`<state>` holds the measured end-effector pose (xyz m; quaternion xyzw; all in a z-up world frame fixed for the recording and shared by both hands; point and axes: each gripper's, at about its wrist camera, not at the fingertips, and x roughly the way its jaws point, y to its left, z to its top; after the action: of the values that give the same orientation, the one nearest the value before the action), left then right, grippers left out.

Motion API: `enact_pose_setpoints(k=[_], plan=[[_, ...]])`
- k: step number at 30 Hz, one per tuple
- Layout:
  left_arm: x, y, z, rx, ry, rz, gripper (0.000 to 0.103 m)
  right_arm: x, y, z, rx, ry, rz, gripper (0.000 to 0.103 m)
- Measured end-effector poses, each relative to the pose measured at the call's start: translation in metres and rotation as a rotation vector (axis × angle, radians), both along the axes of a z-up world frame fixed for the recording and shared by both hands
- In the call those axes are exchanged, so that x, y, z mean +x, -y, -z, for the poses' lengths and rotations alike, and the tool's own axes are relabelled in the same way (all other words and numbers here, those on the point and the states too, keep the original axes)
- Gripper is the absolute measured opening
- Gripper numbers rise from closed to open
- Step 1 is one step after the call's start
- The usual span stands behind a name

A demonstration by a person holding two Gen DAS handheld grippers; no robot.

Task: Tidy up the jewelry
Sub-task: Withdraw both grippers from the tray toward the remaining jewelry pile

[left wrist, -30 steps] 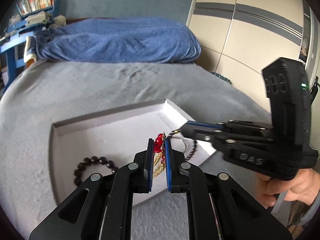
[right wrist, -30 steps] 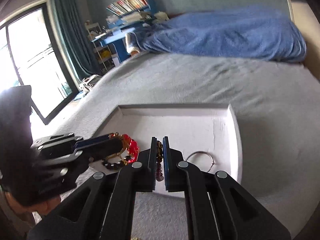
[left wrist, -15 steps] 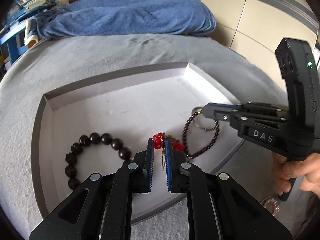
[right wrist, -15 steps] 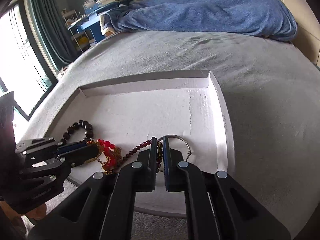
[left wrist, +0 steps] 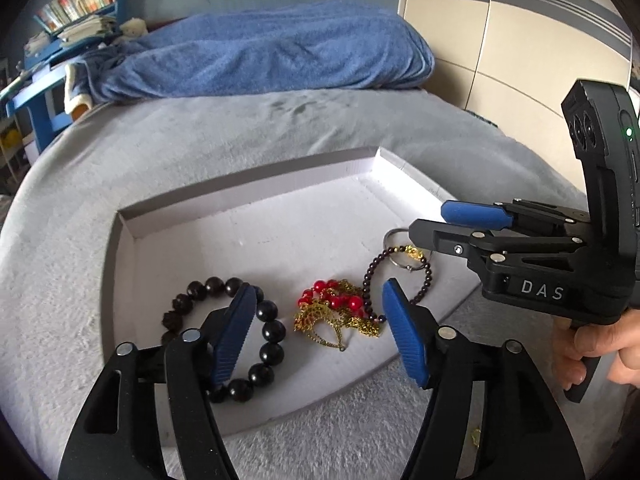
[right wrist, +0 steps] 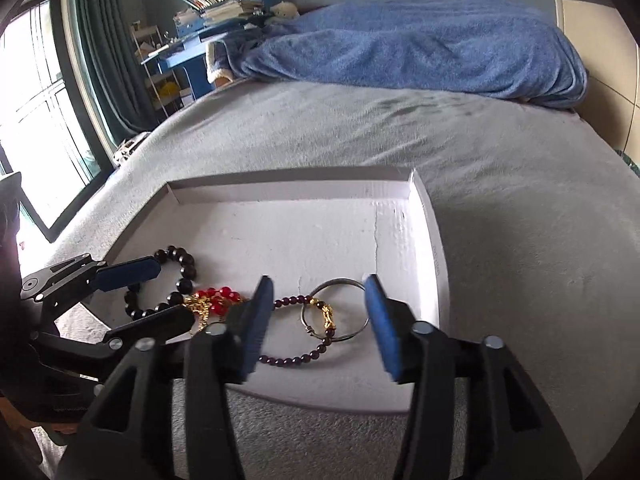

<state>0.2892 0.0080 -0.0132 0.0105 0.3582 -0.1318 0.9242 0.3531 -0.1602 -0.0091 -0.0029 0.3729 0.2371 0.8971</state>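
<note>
A shallow white tray lies on the grey bed; it also shows in the right wrist view. In it lie a black bead bracelet, a red bead and gold chain piece, a thin dark purple bead bracelet and a silver ring bangle. My left gripper is open and empty above the red and gold piece. My right gripper is open and empty above the purple bracelet and bangle.
A blue blanket is heaped at the far end of the grey bed. A blue desk with books stands beyond, a window to the left, and wardrobe doors to the right.
Both grippers have opened. The left let go of the red and gold piece and the right let go of the purple bracelet; both pieces now lie in the tray.
</note>
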Motion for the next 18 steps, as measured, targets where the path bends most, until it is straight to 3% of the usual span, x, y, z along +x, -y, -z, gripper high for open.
enact_pose_setpoints(k=[2, 10, 18], plan=[[-0.008, -0.003, -0.007, -0.003, 0.035, -0.018, 0.087, -0.006, 0.004, -0.004, 0.008, 0.013, 0.007, 0.060], [-0.034, -0.015, -0.023, 0.024, 0.086, -0.069, 0.091, -0.027, 0.019, -0.013, 0.000, 0.041, 0.036, 0.070], [-0.065, -0.027, -0.021, 0.029, 0.068, -0.117, 0.093, -0.054, 0.035, -0.008, 0.014, 0.016, 0.067, 0.074]])
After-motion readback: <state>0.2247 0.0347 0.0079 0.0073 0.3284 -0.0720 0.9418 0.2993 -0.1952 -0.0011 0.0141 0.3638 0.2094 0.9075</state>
